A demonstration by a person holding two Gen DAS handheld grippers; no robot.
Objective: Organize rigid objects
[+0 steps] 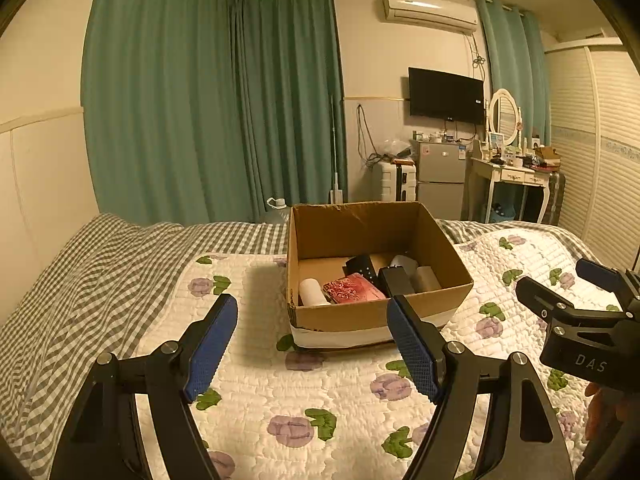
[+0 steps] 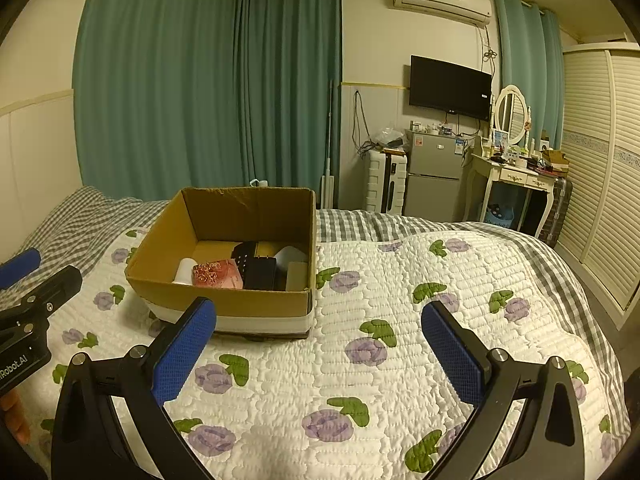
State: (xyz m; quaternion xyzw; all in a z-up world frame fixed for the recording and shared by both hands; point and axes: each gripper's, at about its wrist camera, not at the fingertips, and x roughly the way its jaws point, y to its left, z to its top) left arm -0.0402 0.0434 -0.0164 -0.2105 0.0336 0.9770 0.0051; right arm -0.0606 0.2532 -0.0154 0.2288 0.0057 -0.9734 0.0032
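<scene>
An open cardboard box stands on the quilted bed. Inside it lie a white cylinder, a red patterned box, a black box, a black perforated object, a white rounded object and a beige block. My left gripper is open and empty, in front of the box. My right gripper is open and empty, right of the box.
The floral quilt covers the bed over a grey checked sheet. Green curtains hang behind. A fridge, white suitcase, dressing table and wardrobe stand beyond the bed's far right.
</scene>
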